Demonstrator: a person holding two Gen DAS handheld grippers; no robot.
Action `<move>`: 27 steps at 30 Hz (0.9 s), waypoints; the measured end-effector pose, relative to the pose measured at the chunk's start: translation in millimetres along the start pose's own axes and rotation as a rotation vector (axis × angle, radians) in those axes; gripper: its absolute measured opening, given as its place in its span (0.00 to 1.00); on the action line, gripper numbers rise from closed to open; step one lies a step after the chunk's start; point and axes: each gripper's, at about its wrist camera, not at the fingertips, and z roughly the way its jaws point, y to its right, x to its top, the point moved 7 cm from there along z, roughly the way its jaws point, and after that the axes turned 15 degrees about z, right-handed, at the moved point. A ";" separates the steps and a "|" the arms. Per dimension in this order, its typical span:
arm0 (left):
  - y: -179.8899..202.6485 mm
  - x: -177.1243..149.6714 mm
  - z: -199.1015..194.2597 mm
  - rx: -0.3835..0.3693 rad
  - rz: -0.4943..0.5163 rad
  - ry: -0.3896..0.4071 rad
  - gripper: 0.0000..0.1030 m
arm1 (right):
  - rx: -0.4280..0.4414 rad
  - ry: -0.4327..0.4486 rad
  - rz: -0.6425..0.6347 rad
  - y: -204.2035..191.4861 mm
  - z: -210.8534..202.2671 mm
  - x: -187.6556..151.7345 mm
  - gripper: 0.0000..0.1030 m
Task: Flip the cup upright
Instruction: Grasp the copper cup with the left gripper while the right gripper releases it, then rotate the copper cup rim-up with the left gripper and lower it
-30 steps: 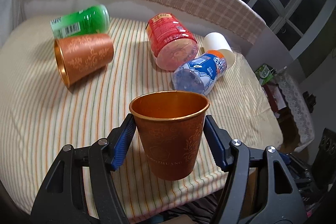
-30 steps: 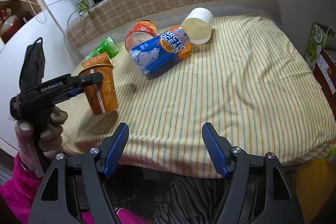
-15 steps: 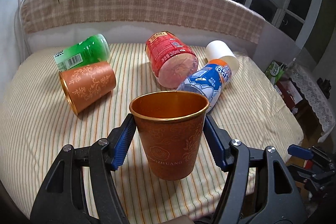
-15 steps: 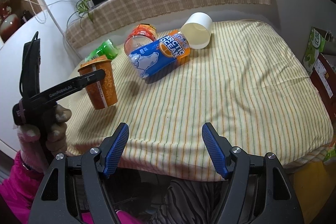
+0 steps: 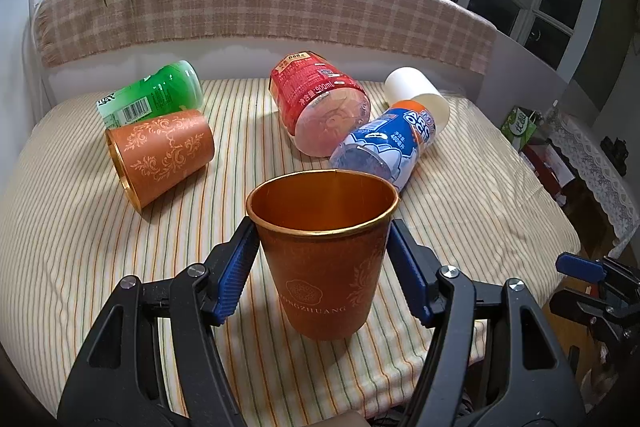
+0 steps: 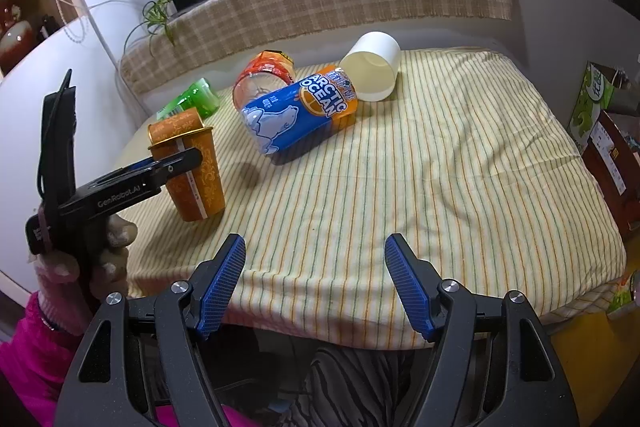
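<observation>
Copper cup [image 5: 326, 251]: upright, base apparently on striped worktop [image 5: 60, 247], left tool [image 5: 323, 263] clamped round it for release; right tool [image 6: 316, 283] apart, empty.

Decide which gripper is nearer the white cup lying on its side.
Neither clearly. The right gripper hangs open at the table's near edge, the white cup far across; the left gripper holds the upright orange cup.
</observation>
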 end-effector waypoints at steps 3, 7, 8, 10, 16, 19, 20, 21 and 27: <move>2.7 -2.7 -2.6 0.000 0.011 0.000 0.65 | 0.000 0.001 0.002 -1.4 -0.4 0.3 0.70; 5.6 -5.8 -6.4 -0.008 0.020 -0.002 0.65 | 0.002 0.003 -0.002 -3.0 -0.8 0.4 0.70; 7.0 -6.6 -7.5 -0.012 0.025 -0.003 0.65 | 0.003 0.004 -0.003 -3.7 -1.1 0.1 0.70; 9.5 -7.7 -9.2 -0.018 0.032 -0.005 0.65 | 0.005 0.005 -0.005 -5.5 -1.9 -0.1 0.70; 16.9 -11.8 -13.0 -0.031 0.050 -0.009 0.65 | 0.008 0.008 -0.010 -8.6 -5.2 -1.1 0.70; 18.2 -13.6 -13.4 -0.045 0.050 -0.016 0.65 | 0.008 0.010 -0.009 -8.4 -6.7 -1.6 0.70; 18.5 -14.7 -13.3 -0.053 0.049 -0.021 0.67 | 0.008 0.011 -0.008 -7.9 -7.3 -1.6 0.70; 19.4 -15.9 -12.8 -0.061 0.048 -0.025 0.70 | 0.008 0.012 -0.007 -7.5 -7.8 -1.6 0.70; 24.5 -20.6 -16.0 -0.065 0.062 -0.025 0.79 | 0.008 0.018 -0.006 -6.9 -10.3 -1.3 0.70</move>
